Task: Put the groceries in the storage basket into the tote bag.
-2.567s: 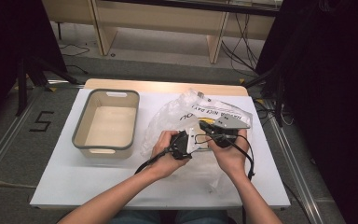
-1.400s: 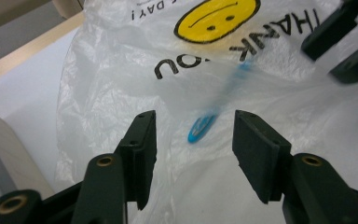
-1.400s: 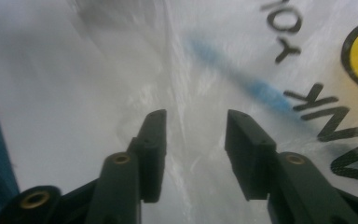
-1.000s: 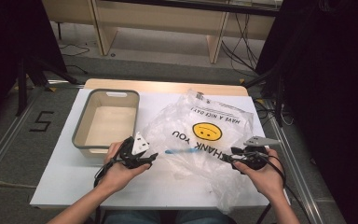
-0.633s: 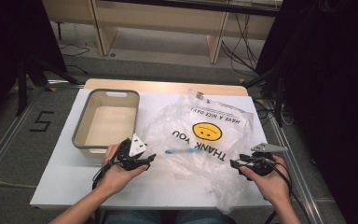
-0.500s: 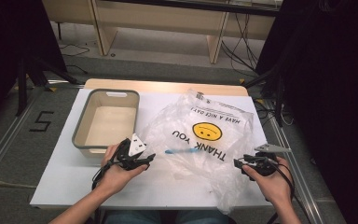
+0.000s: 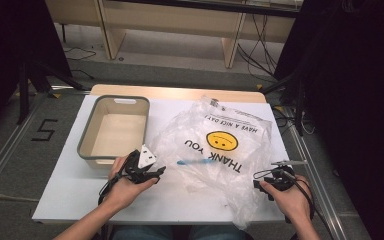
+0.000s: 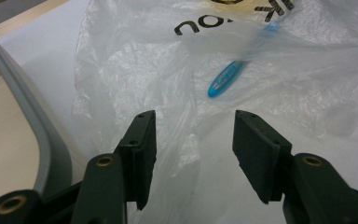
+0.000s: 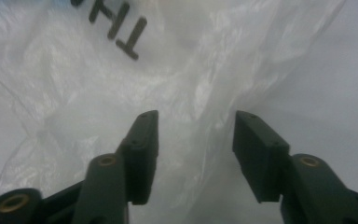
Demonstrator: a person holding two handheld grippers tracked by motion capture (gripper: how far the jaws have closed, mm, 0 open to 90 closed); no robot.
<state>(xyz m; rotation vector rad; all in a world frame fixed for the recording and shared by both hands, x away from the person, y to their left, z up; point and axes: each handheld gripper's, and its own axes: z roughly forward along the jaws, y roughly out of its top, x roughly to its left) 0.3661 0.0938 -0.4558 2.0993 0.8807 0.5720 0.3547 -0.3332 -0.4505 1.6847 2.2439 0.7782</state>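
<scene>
Lying flat mid-table, the plastic bag [image 7: 220,160] has the left gripper [image 7: 147,172], jaws apart and empty, at its left edge, a blue pen [image 8: 226,79] inside pointing away just ahead, while the right gripper [image 7: 272,177], jaws apart and just narrowing, straddles its right fringe.

Crinkled clear plastic bag [image 7: 225,155] sprawls across bench [image 7: 70,185] middle to right edge; grey-rimmed beige tub [image 7: 114,128] blocks left rear; bare white strip along near-left edge passable.
</scene>
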